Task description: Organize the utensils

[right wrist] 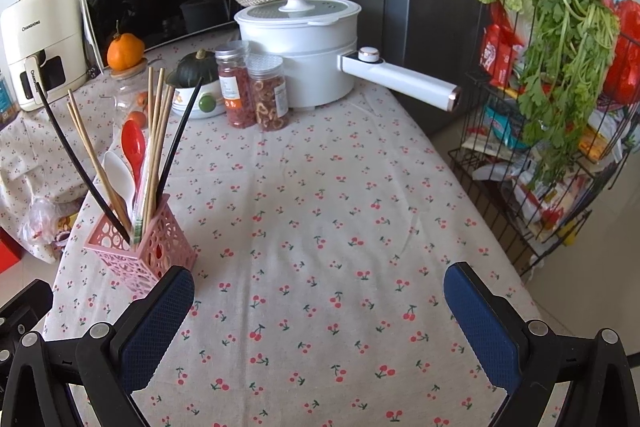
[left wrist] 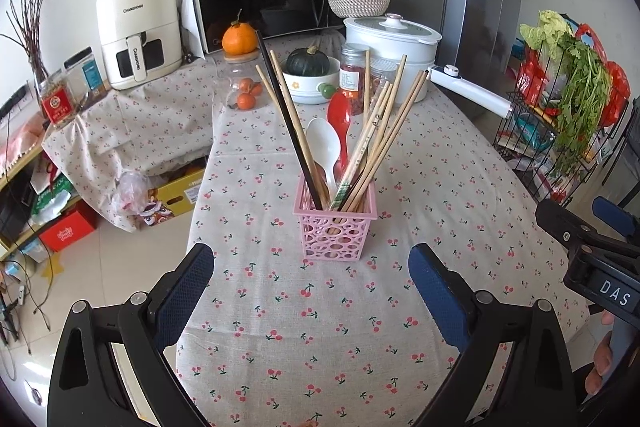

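Utensils gathered already, by the look of it: pink basket (left wrist: pixel 335 227) standing upright on the cherry-print counter (left wrist: pixel 320 327), packed with wooden chopsticks (left wrist: pixel 384 143), black chopsticks (left wrist: pixel 286 115), a white spoon (left wrist: pixel 322 143) and a red spoon (left wrist: pixel 340 115), all handle-down or leaning against the rim. No loose cutlery visible anywhere on the cloth in either view, so probably little or nothing left to collect; hard to say whether something lies beyond the fisheye edges. Left gripper (left wrist: pixel 312 287) hovering just short of the basket, fingers (left wrist: pixel 188 291) spread wide, holding nothing. Right gripper (right wrist: pixel 320 311) over bare cloth to the right of the basket, fingers (right wrist: pixel 480 323) likewise spread and empty. White pot (right wrist: pixel 304 47), spice jars (right wrist: pixel 252 87) and squash bowl (right wrist: pixel 196 87) farther back, well apart from the basket. Judged near done, perhaps only tidying or straightening the splayed chopsticks remaining.
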### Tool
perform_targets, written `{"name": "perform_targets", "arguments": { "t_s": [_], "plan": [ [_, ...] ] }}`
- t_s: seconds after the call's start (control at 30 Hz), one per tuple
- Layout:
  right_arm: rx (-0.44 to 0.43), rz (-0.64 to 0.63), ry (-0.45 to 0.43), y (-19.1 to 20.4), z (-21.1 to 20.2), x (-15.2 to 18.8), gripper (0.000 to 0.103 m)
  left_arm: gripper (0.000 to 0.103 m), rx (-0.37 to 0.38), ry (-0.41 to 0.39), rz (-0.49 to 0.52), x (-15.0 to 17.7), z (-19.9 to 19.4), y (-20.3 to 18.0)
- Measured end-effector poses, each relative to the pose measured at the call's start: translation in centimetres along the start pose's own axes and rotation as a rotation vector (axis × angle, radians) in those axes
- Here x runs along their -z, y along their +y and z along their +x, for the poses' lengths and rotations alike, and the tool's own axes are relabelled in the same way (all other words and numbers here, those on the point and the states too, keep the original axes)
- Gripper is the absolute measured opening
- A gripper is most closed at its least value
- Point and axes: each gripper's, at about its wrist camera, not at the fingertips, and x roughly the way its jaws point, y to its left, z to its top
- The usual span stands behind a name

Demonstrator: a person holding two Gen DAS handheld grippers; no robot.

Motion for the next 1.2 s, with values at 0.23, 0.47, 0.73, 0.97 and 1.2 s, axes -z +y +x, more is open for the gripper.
{"name": "perform_targets", "arguments": {
  "t_s": [0.23, 0.47, 0.73, 0.97, 1.2],
  "plan": [
    [0.002, -0.004, 0.001, 0.16, 0.08, 0.15, 0.103, 0.099, -0.001, -0.003, 0.004, 0.07, -0.01, -0.13],
    [0.006, 0.002, 0.006, -0.01, 0.26, 0.23, 0.103, 0.099, 0.006, -0.001, 0.013, 0.04, -0.11, -0.19],
    [0.008, 0.001, 0.005, -0.1, 0.16, 0.19, 0.103, 0.099, 0.008, -0.002, 0.014, 0.12, -0.14, -0.27],
    [0.008, 0.0, 0.006, -0.09, 0.17, 0.18, 0.103, 0.099, 0.009, -0.001, 0.018, 0.11, -0.17, -0.35],
    [0.009, 0.001, 0.006, -0.08, 0.17, 0.17, 0.103, 0.099, 0.01, -0.002, 0.022, 0.12, -0.15, -0.37]
  ]
}}
